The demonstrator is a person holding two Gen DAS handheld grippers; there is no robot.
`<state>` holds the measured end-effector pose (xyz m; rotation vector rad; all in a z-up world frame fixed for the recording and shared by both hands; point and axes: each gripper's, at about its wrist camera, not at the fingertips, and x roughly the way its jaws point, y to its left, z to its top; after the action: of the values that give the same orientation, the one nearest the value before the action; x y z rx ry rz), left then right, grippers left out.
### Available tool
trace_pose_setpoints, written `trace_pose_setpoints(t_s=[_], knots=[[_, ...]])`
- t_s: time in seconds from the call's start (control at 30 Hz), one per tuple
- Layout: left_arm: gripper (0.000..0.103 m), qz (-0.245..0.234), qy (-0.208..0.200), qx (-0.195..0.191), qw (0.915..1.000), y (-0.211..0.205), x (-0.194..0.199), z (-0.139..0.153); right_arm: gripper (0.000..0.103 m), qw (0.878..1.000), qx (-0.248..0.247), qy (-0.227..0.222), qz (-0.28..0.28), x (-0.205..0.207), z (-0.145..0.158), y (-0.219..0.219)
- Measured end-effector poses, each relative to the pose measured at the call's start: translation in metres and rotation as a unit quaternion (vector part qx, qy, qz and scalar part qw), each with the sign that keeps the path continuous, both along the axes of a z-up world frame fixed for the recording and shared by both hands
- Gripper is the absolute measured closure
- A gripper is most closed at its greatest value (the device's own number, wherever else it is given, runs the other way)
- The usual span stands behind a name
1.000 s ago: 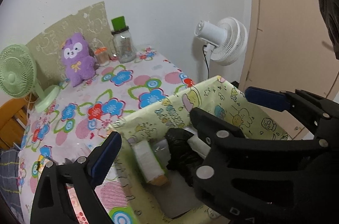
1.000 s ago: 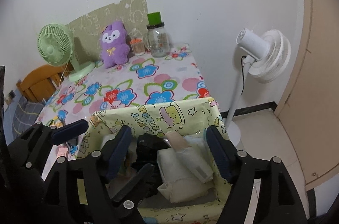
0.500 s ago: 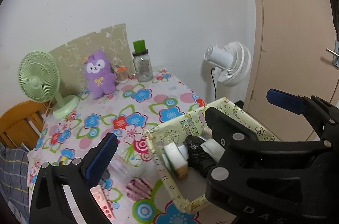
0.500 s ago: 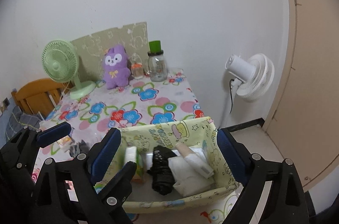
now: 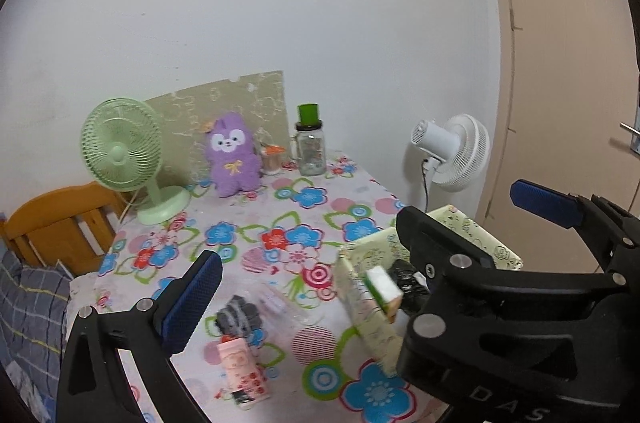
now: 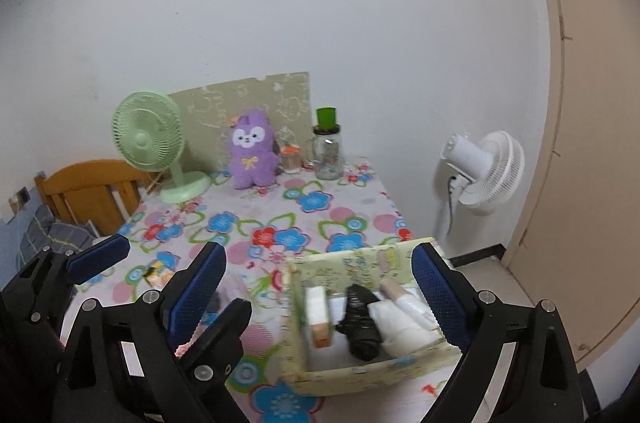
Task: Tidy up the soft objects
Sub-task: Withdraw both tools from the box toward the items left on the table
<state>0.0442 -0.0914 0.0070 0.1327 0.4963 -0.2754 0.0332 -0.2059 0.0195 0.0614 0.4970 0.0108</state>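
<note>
A yellow cartoon-print fabric box [image 6: 348, 261] sits at the near right corner of the flowered table [image 6: 280, 207]. Inside lie a white pack [image 6: 318, 307], a black bundle [image 6: 360, 323] and white rolls [image 6: 404, 315]. A grey cloth [image 5: 238, 317] and a pink packet [image 5: 242, 367] lie on the table left of the box [image 5: 360, 303]. My right gripper [image 6: 318, 275] hangs open above and short of the box, empty. My left gripper [image 5: 320, 275] is open and empty beside it; its right finger is hidden behind the right gripper. A purple plush [image 5: 232, 155] stands at the back.
At the table's back stand a green desk fan [image 5: 120, 151], a glass jar with a green lid [image 5: 310, 147] and a patterned board [image 5: 240, 103]. A white fan [image 6: 488, 171] stands on the floor to the right. A wooden chair [image 5: 52, 219] is on the left.
Both grippers have drawn back and up from inside the box, so more of the table and the loose items show. The right jaws have spread wider.
</note>
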Motion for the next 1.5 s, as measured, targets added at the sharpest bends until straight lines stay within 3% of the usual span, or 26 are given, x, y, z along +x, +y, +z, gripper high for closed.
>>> trace_pose_setpoints(t_s=[0.33,0.73,1.03,1.5], knots=[[0.0,0.029,-0.018,0.005,0.9994,0.046,-0.013,0.001,0.007,1.0,-0.007,-0.006,0.03,-0.007,0.006,0.058],[0.0,0.052,-0.002,-0.017,0.9985,0.094,-0.008,-0.012,0.007,0.999,-0.002,0.011,0.047,0.002,-0.008,0.107],[0.0,0.068,0.033,-0.024,0.9969,0.114,0.011,-0.04,0.007,0.997,-0.009,0.037,0.061,0.023,-0.036,0.127],[0.002,0.081,0.114,-0.047,0.9891,0.128,0.055,-0.106,0.007,0.994,-0.007,0.089,0.069,0.067,-0.099,0.134]])
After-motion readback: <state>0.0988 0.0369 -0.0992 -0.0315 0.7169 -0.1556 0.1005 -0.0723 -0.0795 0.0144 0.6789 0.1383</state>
